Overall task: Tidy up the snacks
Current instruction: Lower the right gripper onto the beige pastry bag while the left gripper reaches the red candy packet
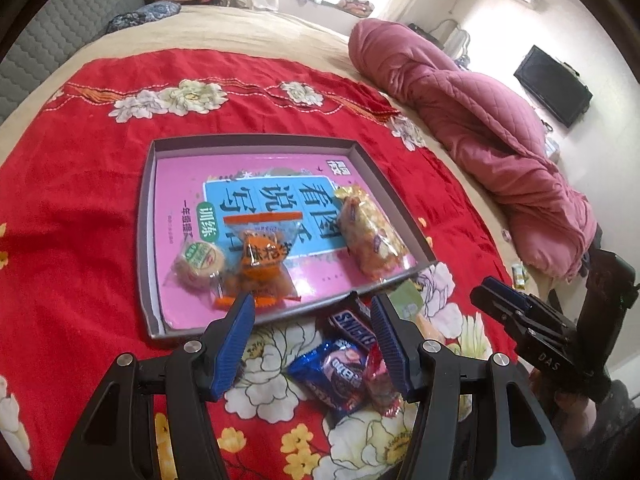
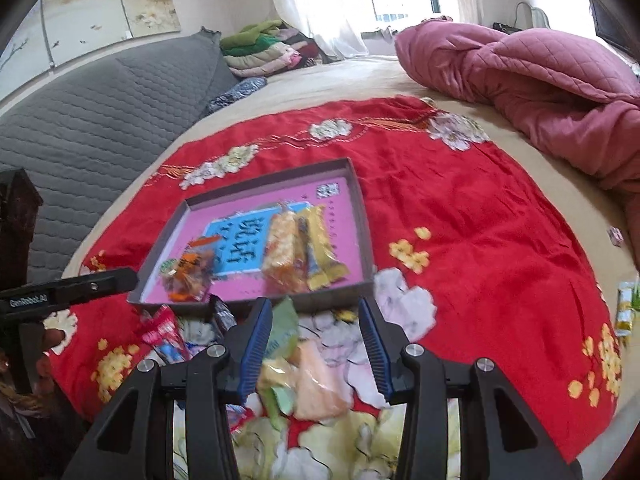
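Note:
A shallow grey tray [image 1: 146, 240] with a pink book as its floor lies on the red flowered cloth. In it are a round green-labelled cake [image 1: 200, 260], an orange packet [image 1: 260, 264] and a yellow cracker packet [image 1: 368, 232]. In front of the tray lie a Snickers bar [image 1: 352, 324], a blue packet [image 1: 336, 376] and a red packet [image 1: 380, 380]. My left gripper [image 1: 312, 312] hovers open above them with nothing between its pads. My right gripper [image 2: 316, 312] is open over a green packet [image 2: 284, 328] and a pale orange packet [image 2: 320, 384], just short of the tray [image 2: 362, 216].
The cloth covers a beige bed. A bunched pink quilt [image 1: 480, 120] lies at the right, and a grey quilted headboard [image 2: 100, 120] rises at the left. A small yellow-green packet [image 2: 624, 308] lies near the cloth's right edge. The right gripper [image 1: 496, 300] shows at the left view's lower right.

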The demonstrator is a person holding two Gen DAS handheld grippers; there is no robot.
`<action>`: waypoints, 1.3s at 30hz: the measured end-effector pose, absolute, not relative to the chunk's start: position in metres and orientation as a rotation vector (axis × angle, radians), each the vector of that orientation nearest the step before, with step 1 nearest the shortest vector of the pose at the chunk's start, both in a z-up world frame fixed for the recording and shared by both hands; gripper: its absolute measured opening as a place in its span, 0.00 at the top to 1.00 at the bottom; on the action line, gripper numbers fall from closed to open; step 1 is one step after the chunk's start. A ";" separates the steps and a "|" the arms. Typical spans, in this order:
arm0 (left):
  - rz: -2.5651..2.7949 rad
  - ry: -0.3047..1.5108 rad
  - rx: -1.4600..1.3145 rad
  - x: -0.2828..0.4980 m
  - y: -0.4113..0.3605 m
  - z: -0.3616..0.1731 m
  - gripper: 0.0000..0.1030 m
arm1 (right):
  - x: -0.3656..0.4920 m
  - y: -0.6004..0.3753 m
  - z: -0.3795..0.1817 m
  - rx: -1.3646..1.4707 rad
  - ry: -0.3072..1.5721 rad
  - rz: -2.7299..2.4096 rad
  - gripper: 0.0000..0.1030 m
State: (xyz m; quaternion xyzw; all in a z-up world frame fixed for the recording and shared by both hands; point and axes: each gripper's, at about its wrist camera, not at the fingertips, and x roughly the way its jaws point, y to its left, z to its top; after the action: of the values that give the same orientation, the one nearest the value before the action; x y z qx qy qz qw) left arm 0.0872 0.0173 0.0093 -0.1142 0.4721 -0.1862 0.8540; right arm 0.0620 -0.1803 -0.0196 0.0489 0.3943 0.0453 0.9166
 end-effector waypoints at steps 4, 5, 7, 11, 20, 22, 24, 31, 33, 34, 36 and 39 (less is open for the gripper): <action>-0.414 1.017 -0.248 0.079 0.015 0.006 0.40 | 0.056 -0.186 -0.027 0.085 0.857 0.085 0.56; -0.417 1.023 -0.245 0.077 0.014 0.004 0.40 | 0.056 -0.187 -0.029 0.079 0.866 0.082 0.57; -0.426 1.039 -0.246 0.071 0.012 0.000 0.40 | 0.056 -0.187 -0.036 0.066 0.897 0.079 0.57; -0.449 1.069 -0.250 0.064 0.006 -0.006 0.40 | 0.058 -0.189 -0.050 0.067 0.941 0.088 0.56; -0.503 1.110 -0.224 0.059 -0.012 -0.019 0.40 | 0.068 -0.186 -0.072 0.081 1.014 0.139 0.56; -0.508 1.117 -0.217 0.059 -0.016 -0.022 0.40 | 0.069 -0.183 -0.077 0.079 1.030 0.151 0.56; -0.510 1.123 -0.212 0.060 -0.019 -0.024 0.40 | 0.070 -0.180 -0.081 0.070 1.041 0.159 0.56; -0.516 1.141 -0.195 0.064 -0.031 -0.035 0.40 | 0.073 -0.169 -0.087 0.041 1.039 0.186 0.61; -0.521 1.145 -0.191 0.065 -0.034 -0.038 0.40 | 0.074 -0.167 -0.089 0.033 1.040 0.192 0.64; -0.525 1.147 -0.187 0.067 -0.036 -0.040 0.40 | 0.075 -0.165 -0.089 0.030 1.039 0.200 0.68; -0.528 1.154 -0.186 0.068 -0.040 -0.044 0.40 | 0.076 -0.163 -0.090 0.025 1.036 0.209 0.71; -0.538 1.154 -0.203 0.070 -0.042 -0.048 0.40 | 0.077 -0.162 -0.092 0.027 1.034 0.215 0.74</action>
State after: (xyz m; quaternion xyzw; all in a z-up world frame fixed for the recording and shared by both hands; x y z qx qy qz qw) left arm 0.0696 -0.0422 -0.0476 -0.0947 0.5378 -0.2505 0.7994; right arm 0.0771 -0.1624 -0.0923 0.0131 0.4931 0.1027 0.8638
